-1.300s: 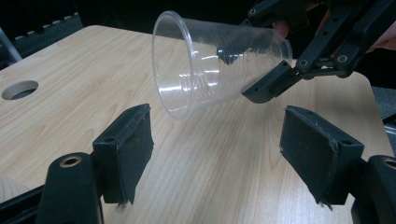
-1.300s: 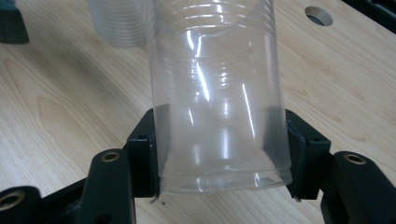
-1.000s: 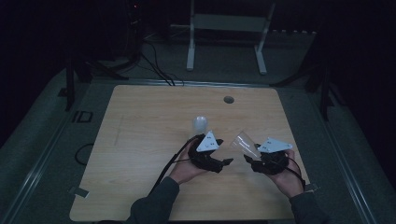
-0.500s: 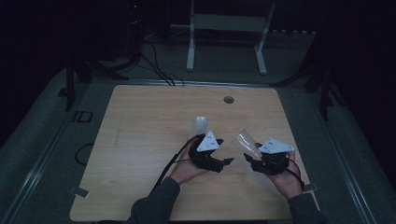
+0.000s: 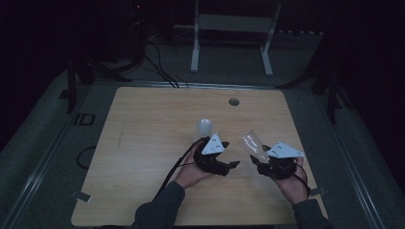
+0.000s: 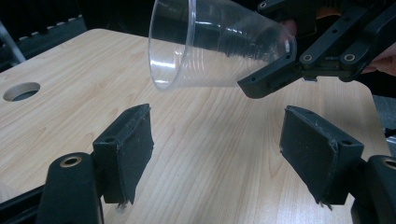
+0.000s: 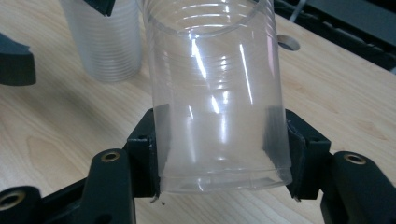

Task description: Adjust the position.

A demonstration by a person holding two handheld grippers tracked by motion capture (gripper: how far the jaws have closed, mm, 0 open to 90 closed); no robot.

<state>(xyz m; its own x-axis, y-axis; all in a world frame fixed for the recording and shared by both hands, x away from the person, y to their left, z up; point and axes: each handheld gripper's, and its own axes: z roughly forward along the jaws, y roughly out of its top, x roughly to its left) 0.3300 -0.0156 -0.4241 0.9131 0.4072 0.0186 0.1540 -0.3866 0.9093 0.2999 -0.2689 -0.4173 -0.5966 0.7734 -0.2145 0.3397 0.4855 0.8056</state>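
Clear plastic cup [image 7: 217, 93]: transparent, thin-walled, faint horizontal ribs round the wall, bright glare streaks down its side, flat base, open rim. It is clamped near its base between both pads of the right gripper [image 7: 219, 149], jaws closed onto the wall at either side; held off the table [image 5: 143, 138] and tilted, mouth pointing far and left in the high view, where the cup [image 5: 252, 145] sits right of centre toward the near edge. Left gripper view shows the same cup [image 6: 219, 46] lying almost sideways in the air, mouth turned left, above and beyond the left gripper [image 6: 217, 149], whose jaws stand wide apart with nothing between them, bare wood showing in the gap. A second, frosted ribbed cup [image 7: 105, 42] stands on the table just far of the left gripper; in the high view it [image 5: 204, 127] is near the table's middle. Round cable hole [image 5: 233, 101] lies toward the far edge. Far and left parts of the tabletop are open wood; both grippers work near the near edge, right one closer to the right edge.
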